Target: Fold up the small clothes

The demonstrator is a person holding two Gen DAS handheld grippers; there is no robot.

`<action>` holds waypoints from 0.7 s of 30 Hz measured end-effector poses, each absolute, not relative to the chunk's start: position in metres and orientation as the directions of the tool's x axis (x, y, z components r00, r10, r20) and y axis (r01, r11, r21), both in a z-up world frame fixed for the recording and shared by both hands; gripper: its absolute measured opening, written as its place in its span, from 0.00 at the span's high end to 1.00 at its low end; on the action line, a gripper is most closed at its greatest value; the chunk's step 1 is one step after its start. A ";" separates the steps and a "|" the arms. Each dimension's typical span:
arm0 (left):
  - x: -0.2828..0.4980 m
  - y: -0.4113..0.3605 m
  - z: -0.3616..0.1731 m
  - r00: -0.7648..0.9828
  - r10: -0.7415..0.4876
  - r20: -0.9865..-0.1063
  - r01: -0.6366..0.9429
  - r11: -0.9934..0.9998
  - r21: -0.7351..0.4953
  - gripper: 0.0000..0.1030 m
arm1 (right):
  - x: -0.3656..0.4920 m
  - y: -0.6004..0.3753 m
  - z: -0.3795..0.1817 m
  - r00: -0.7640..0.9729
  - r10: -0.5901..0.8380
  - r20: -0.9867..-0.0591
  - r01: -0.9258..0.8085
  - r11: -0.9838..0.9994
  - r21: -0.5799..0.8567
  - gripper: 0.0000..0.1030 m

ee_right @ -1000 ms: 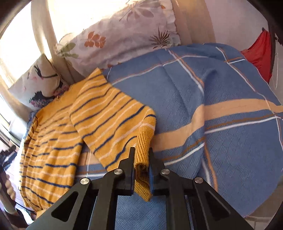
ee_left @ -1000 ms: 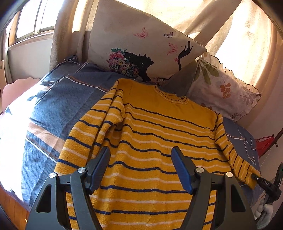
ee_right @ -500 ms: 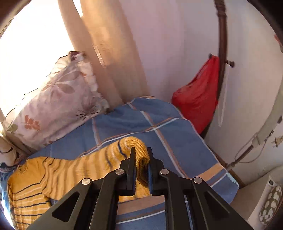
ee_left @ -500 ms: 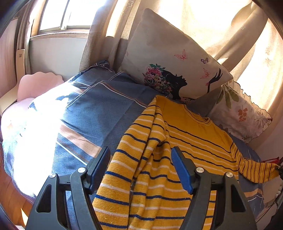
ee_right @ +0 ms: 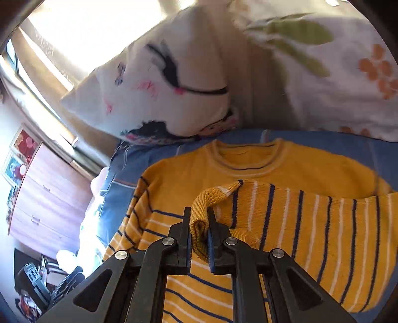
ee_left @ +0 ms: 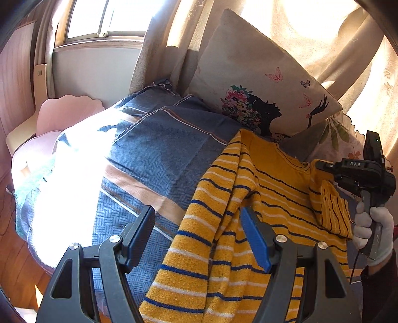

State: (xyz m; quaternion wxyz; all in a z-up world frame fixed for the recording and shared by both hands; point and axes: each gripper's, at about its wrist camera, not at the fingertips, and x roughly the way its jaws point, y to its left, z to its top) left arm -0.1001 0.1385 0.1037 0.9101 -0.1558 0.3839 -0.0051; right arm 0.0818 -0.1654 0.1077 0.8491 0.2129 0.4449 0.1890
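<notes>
A yellow striped sweater [ee_left: 281,198] lies flat on the blue plaid bedspread [ee_left: 159,159], its long axis running from the hem nearest the person up to the round neckline, which points at the silhouette pillow [ee_left: 253,82] propped against the curtain [ee_left: 311,32]. The left gripper [ee_left: 199,238] hangs over the hem end with its jaws standing apart and nothing between them; the sweater's left sleeve lies folded along the body just beneath. The right gripper [ee_right: 199,221] is pinched together on the ribbed cuff [ee_right: 201,211] of the right sleeve [ee_right: 311,223], and that sleeve stretches crosswise over the chest, just below the neckline. Only the left wrist view takes in the gloved right hand [ee_left: 373,228] holding the gripper's handle, plus the window [ee_left: 104,17] and a pink chair [ee_left: 47,129] on the far side of the bedspread from the sweater. Only the right wrist view shows the collar full-on, the leaf-print pillow [ee_right: 323,74] beside the silhouette pillow, and a wooden dresser [ee_right: 49,198] off to the sweater's side.
</notes>
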 end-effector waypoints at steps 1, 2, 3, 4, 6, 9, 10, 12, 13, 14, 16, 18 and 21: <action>-0.101 0.142 0.102 0.703 -0.116 -0.702 -0.127 0.950 -0.284 0.32 | 0.091 -0.149 0.101 0.520 0.519 -0.678 -0.145 0.836 0.529 0.90; -0.102 0.146 0.101 0.699 -0.106 -0.707 -0.141 0.949 -0.282 0.32 | 0.096 -0.137 0.091 0.511 0.520 -0.685 -0.151 0.838 0.524 0.90; -0.103 0.150 0.099 0.695 -0.099 -0.712 -0.153 0.948 -0.280 0.32 | 0.102 -0.126 0.086 0.505 0.520 -0.689 -0.156 0.840 0.519 0.90; -0.105 0.154 0.098 0.692 -0.092 -0.716 -0.162 0.947 -0.279 0.32 | 0.109 -0.117 0.080 0.498 0.525 -0.690 -0.163 0.839 0.520 0.90; -0.107 0.160 0.095 0.688 -0.077 -0.722 -0.179 0.946 -0.272 0.32 | 0.116 -0.102 0.073 0.487 0.531 -0.693 -0.173 0.837 0.520 0.90; -0.109 0.166 0.090 0.680 -0.066 -0.730 -0.197 0.943 -0.268 0.32 | 0.130 -0.081 0.064 0.467 0.540 -0.701 -0.187 0.834 0.519 0.89; -0.109 0.167 0.088 0.677 -0.066 -0.733 -0.200 0.942 -0.271 0.32 | 0.134 -0.075 0.059 0.448 0.544 -0.709 -0.198 0.834 0.515 0.86; -0.108 0.168 0.085 0.672 -0.077 -0.737 -0.203 0.937 -0.283 0.32 | 0.141 -0.062 0.051 0.432 0.532 -0.729 -0.217 0.845 0.488 0.79; -0.108 0.167 0.084 0.669 -0.084 -0.738 -0.202 0.936 -0.289 0.32 | 0.143 -0.058 0.049 0.425 0.537 -0.729 -0.225 0.842 0.490 0.69; -0.107 0.166 0.083 0.667 -0.089 -0.739 -0.198 0.936 -0.292 0.32 | 0.146 -0.053 0.049 0.413 0.567 -0.713 -0.233 0.823 0.518 0.60; -0.107 0.164 0.082 0.666 -0.095 -0.740 -0.192 0.937 -0.293 0.32 | 0.141 -0.055 0.058 0.382 0.646 -0.660 -0.249 0.760 0.600 0.34; -0.107 0.163 0.082 0.664 -0.099 -0.741 -0.190 0.936 -0.296 0.32 | 0.137 -0.052 0.066 0.341 0.726 -0.597 -0.278 0.685 0.673 0.29; -0.109 0.163 0.082 0.666 -0.104 -0.739 -0.194 0.932 -0.306 0.32 | 0.126 -0.048 0.082 0.298 0.786 -0.542 -0.335 0.617 0.712 0.29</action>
